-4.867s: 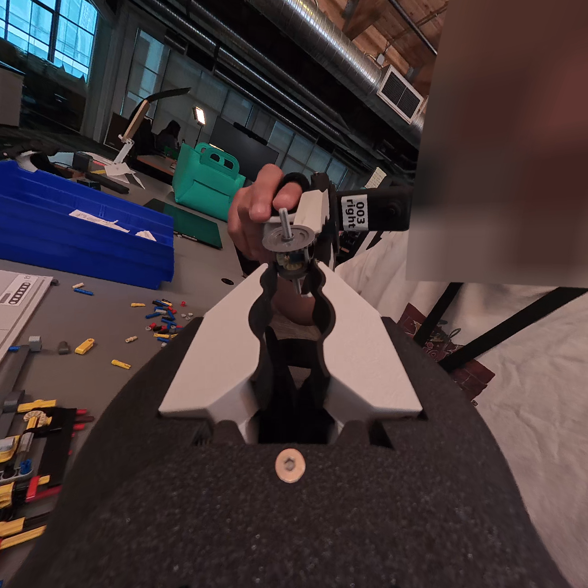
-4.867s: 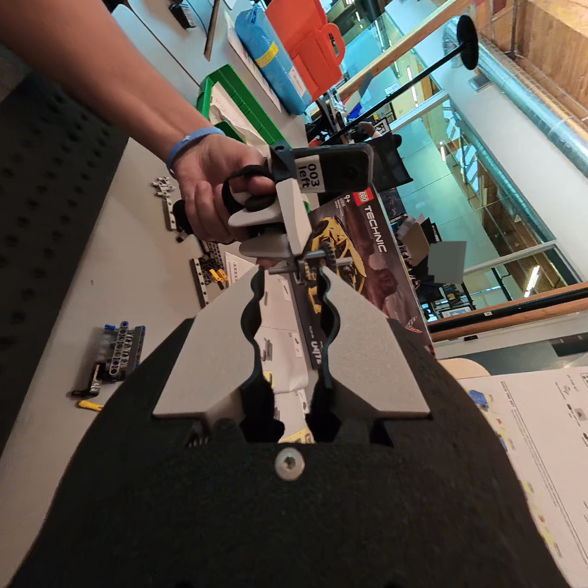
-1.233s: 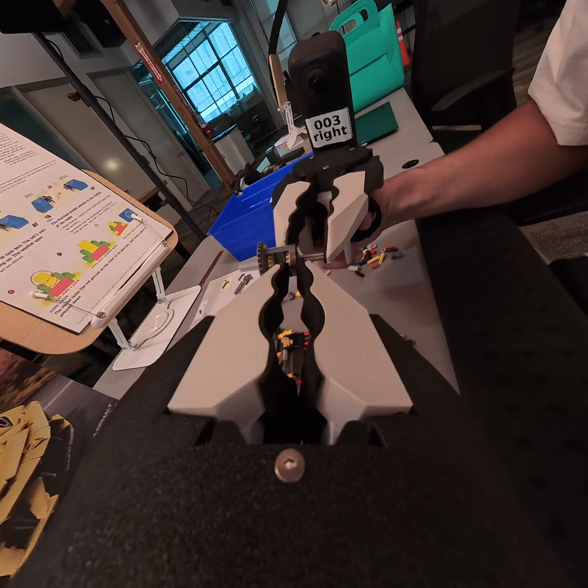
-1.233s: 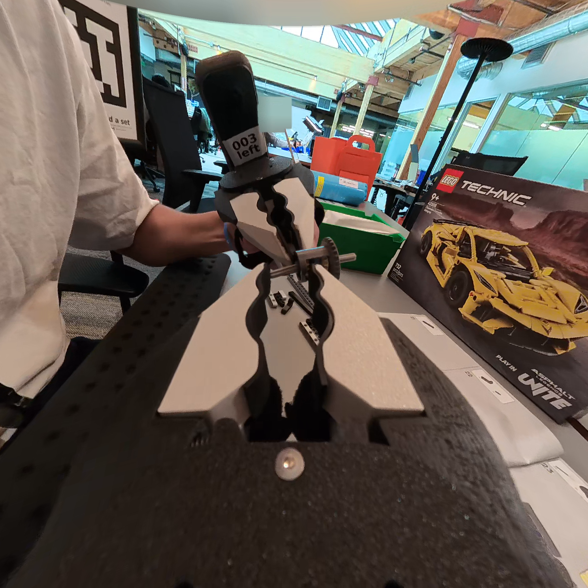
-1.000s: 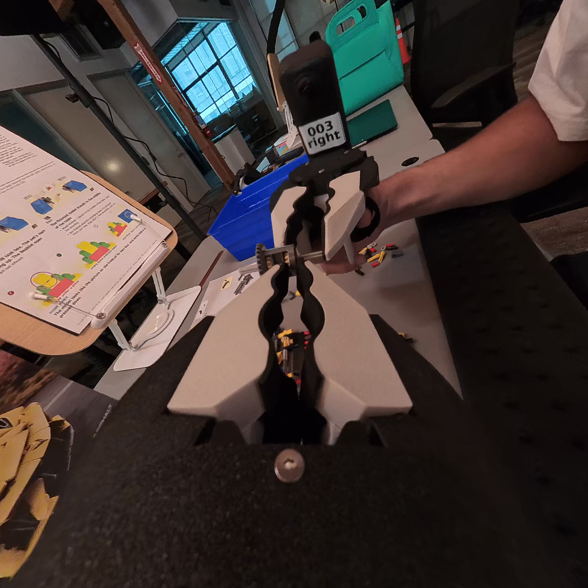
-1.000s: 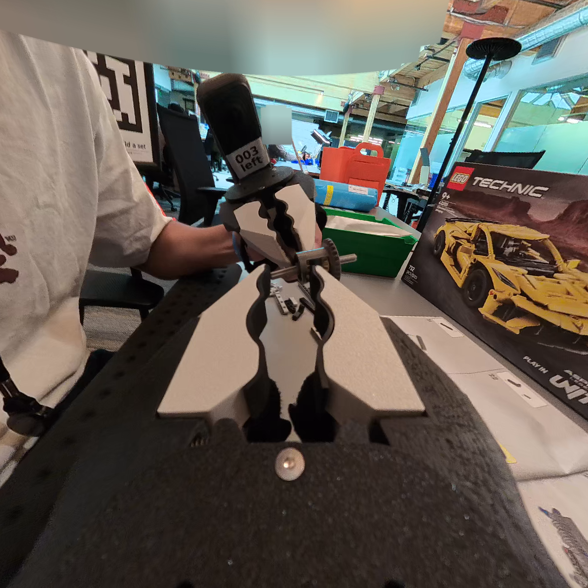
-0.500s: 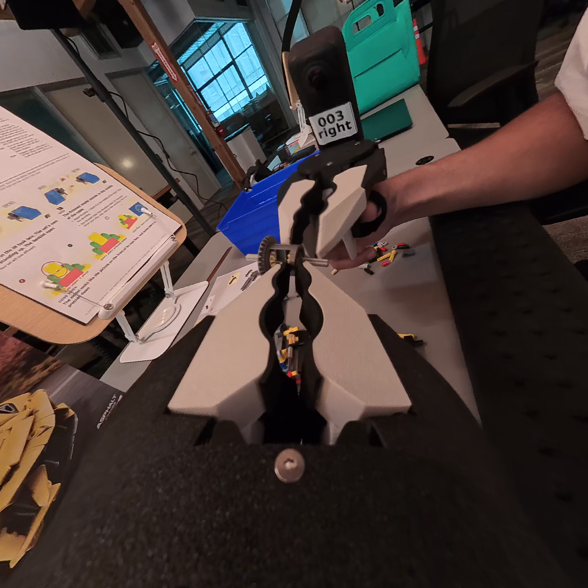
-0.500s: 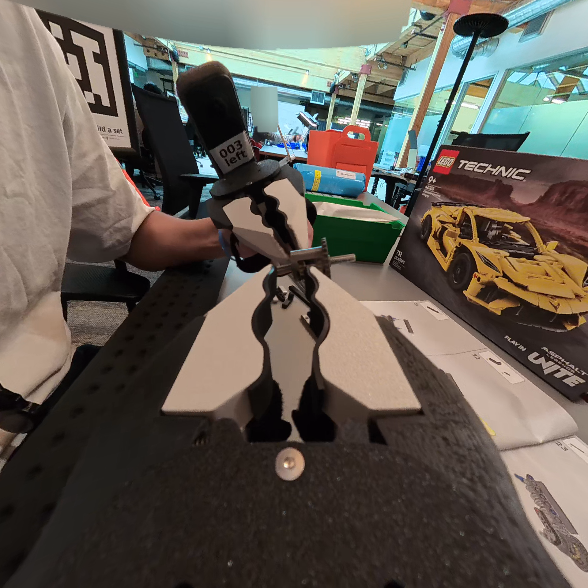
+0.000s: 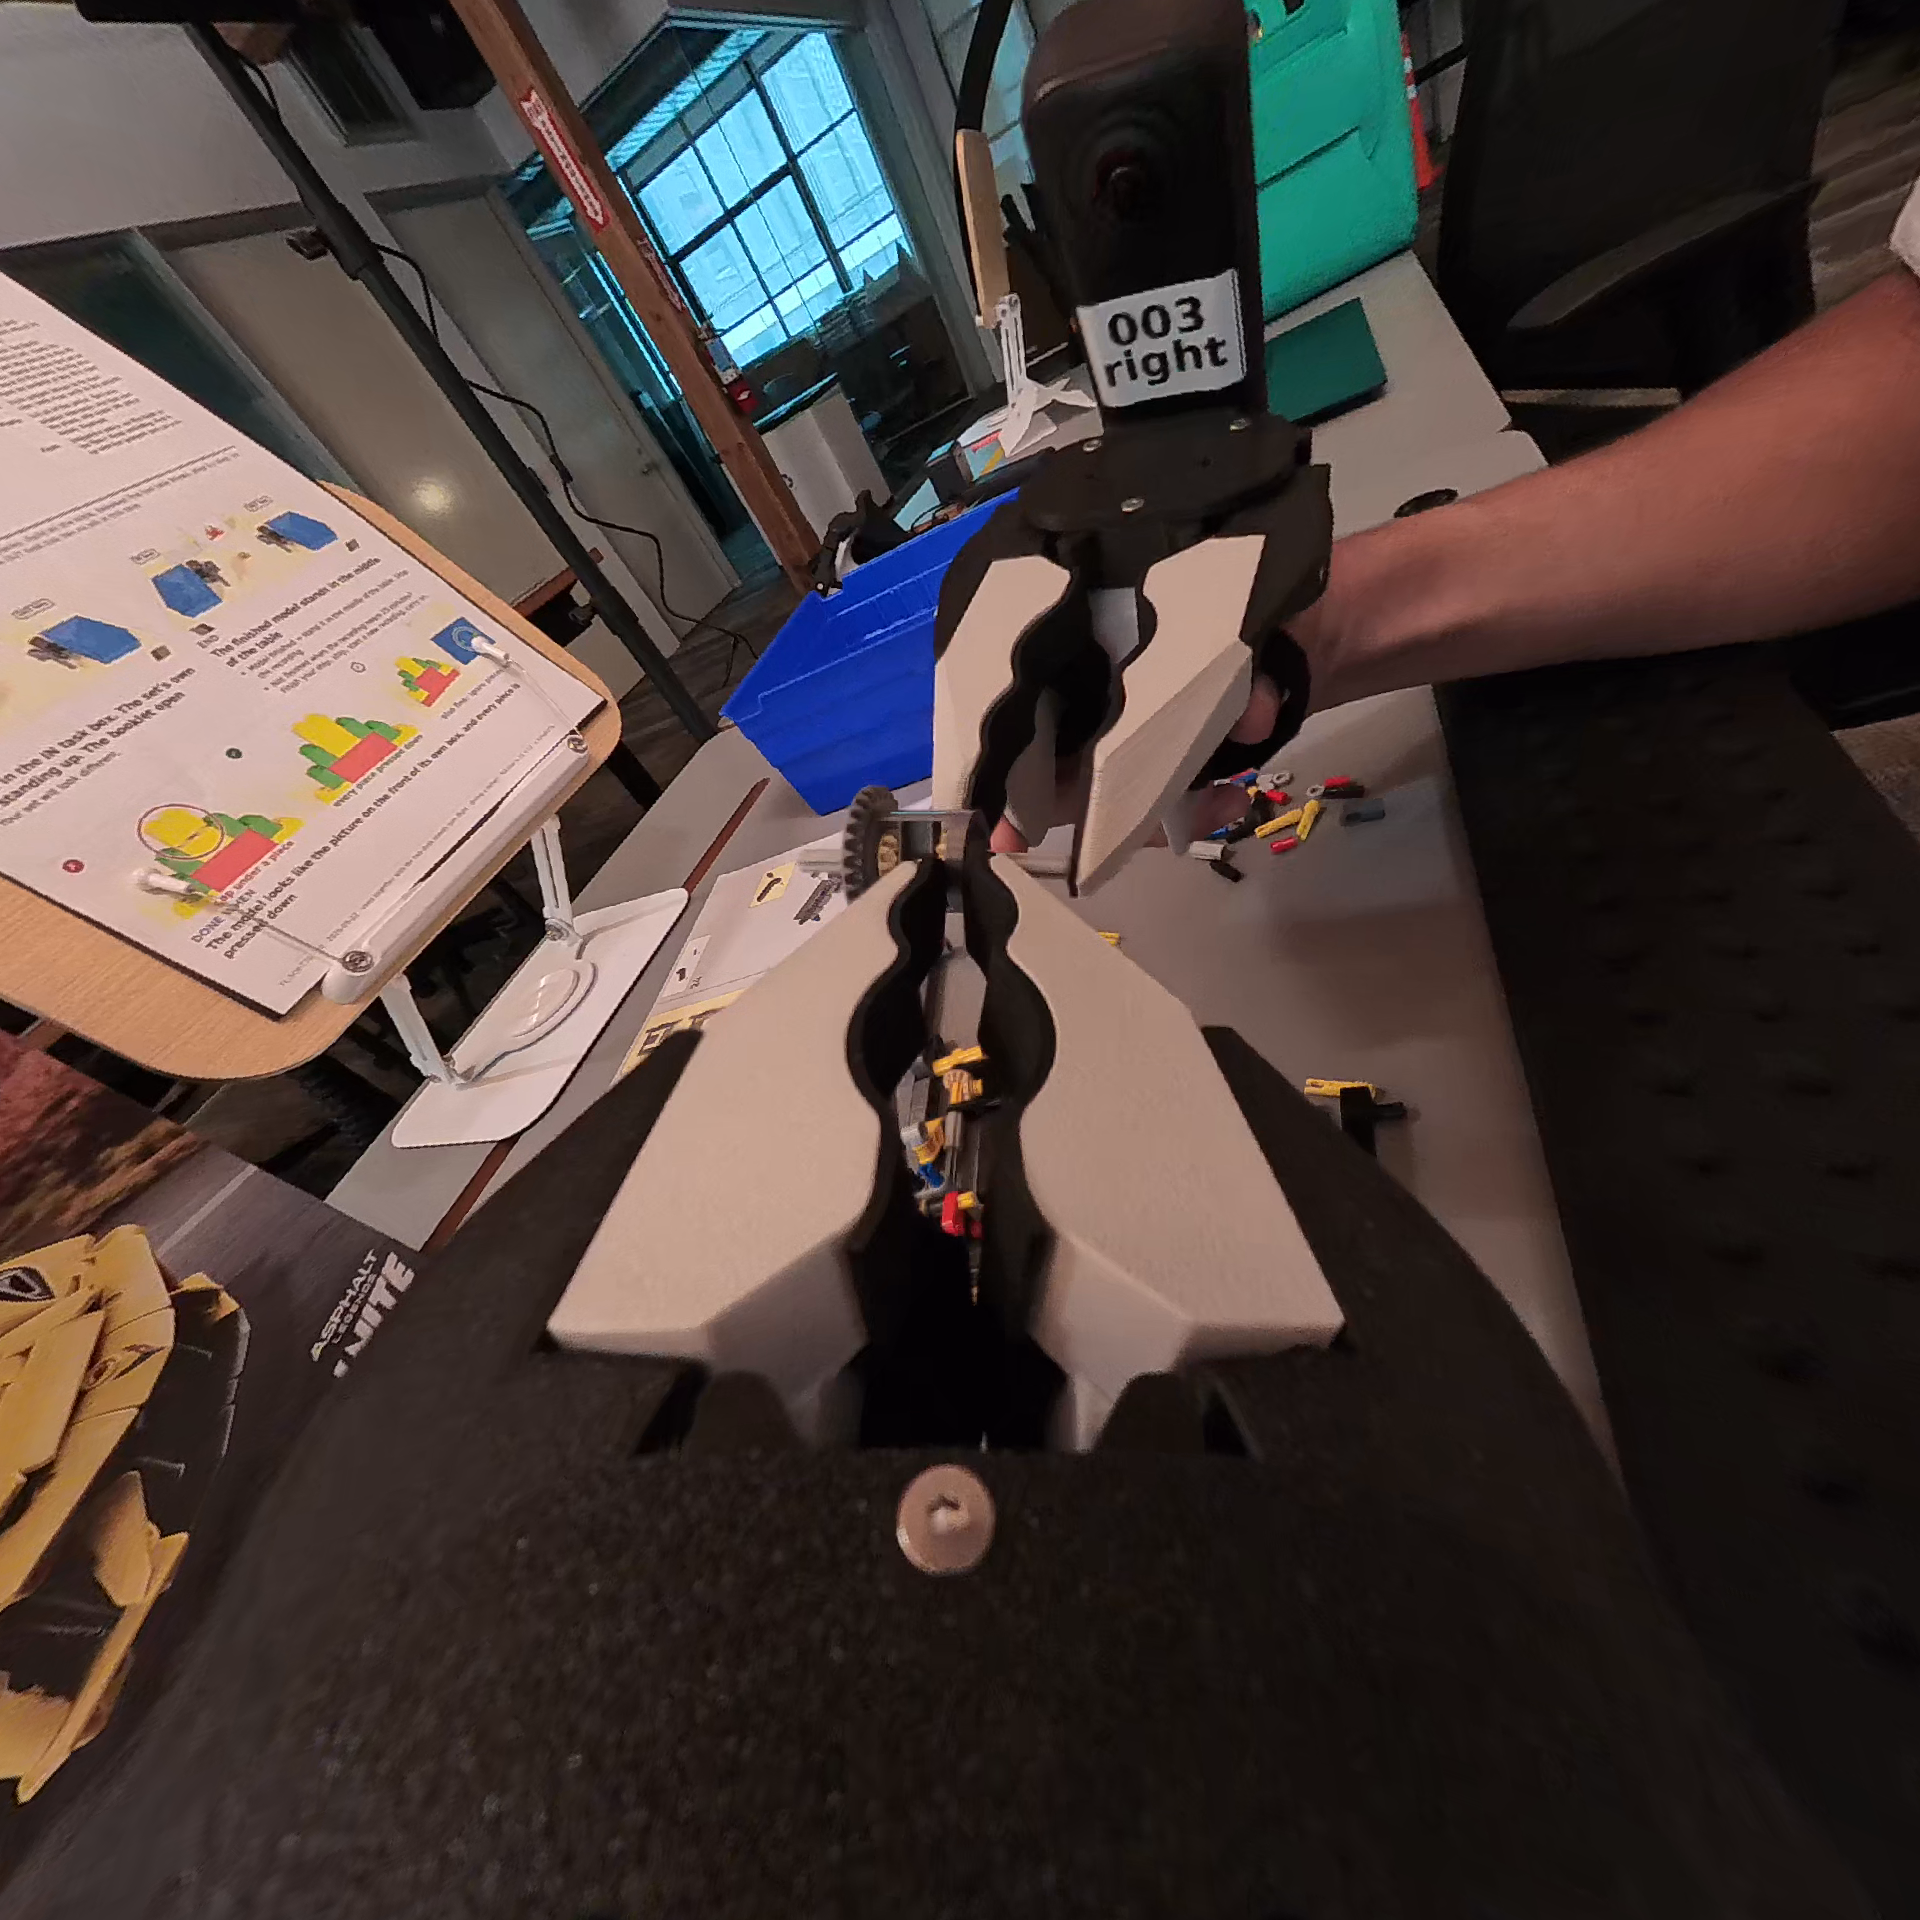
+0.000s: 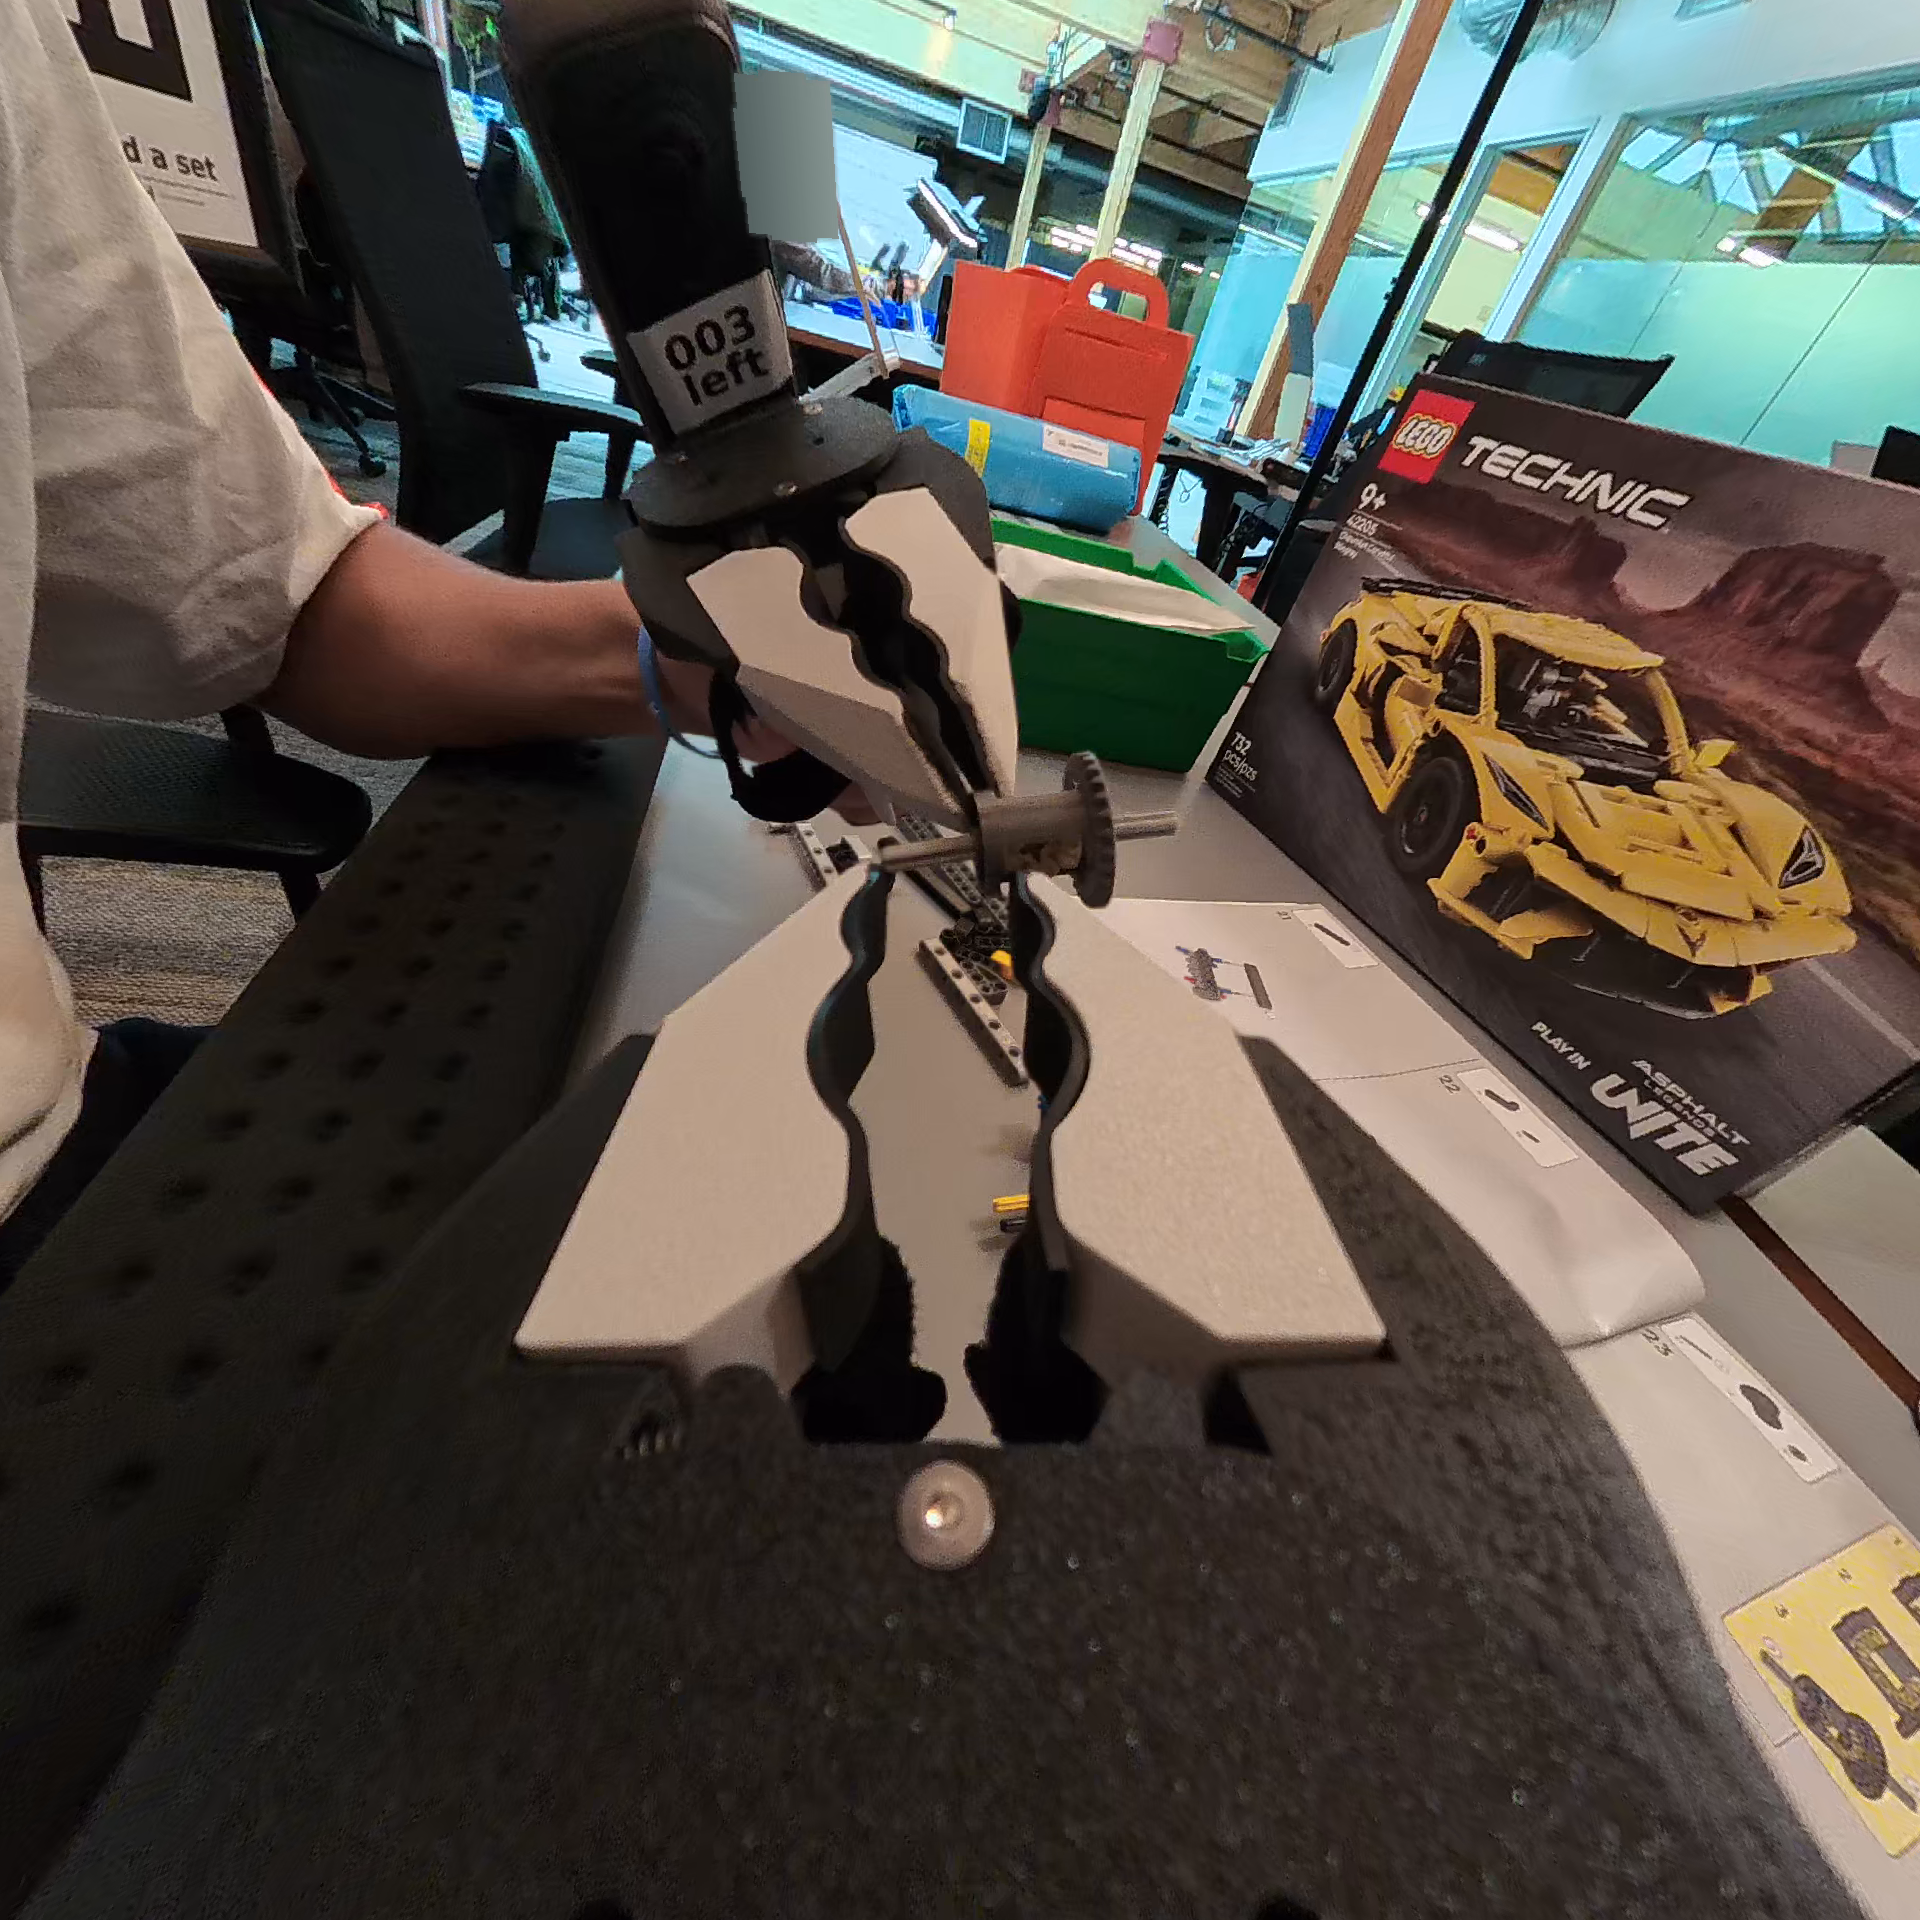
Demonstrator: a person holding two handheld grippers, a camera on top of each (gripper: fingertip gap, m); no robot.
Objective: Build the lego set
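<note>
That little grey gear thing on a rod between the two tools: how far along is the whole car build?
Early, by the look of it. Done: a small grey gear-and-axle assembly. In hand: the left tool pinches it above the table, while the right tool stands open just beneath. Left: nearly everything. Small coloured loose pins and dark grey studded beams lie unassembled on the grey table, and no car body shows.

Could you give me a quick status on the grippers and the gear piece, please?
Left gripper shut on gear axle, mid-air. Right gripper open, just off the axle. Nothing in the way.
</note>
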